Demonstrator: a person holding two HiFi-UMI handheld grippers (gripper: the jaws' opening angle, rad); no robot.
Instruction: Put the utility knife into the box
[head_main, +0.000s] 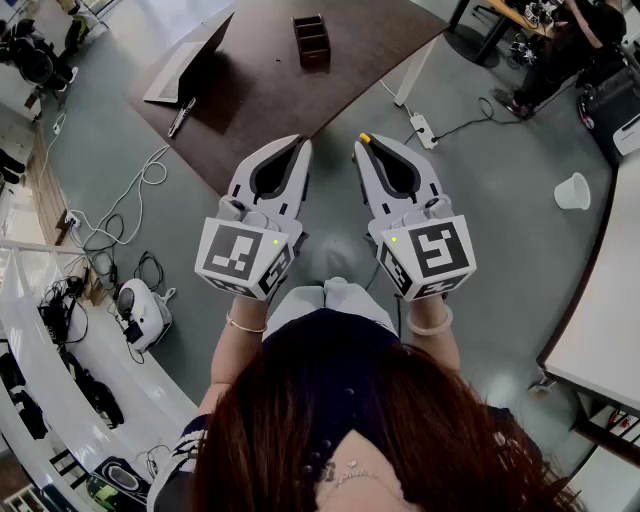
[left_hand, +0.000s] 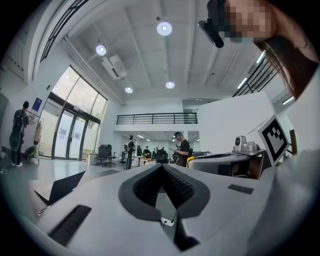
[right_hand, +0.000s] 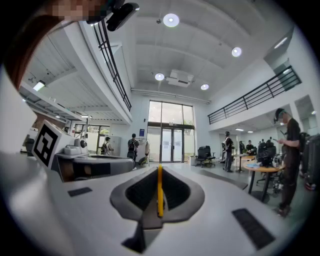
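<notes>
A slim grey-and-black utility knife (head_main: 182, 115) lies on the brown table (head_main: 260, 100), beside an open laptop (head_main: 185, 60). The dark compartmented box (head_main: 312, 40) stands farther back on the table's right part. I hold both grippers side by side in front of my chest, short of the table and pointing at it. The left gripper (head_main: 303, 142) (left_hand: 161, 166) has its jaws shut at the tips with nothing in them. The right gripper (head_main: 362, 140) (right_hand: 160, 169) is also shut, and a thin yellow strip runs along the seam of its jaws.
A white power strip (head_main: 424, 130) with cables lies on the grey floor by a table leg. A paper cup (head_main: 573, 190) sits on the floor at right, near a white tabletop (head_main: 600, 330). Cables and a white device (head_main: 140, 310) lie at left. People stand across the hall.
</notes>
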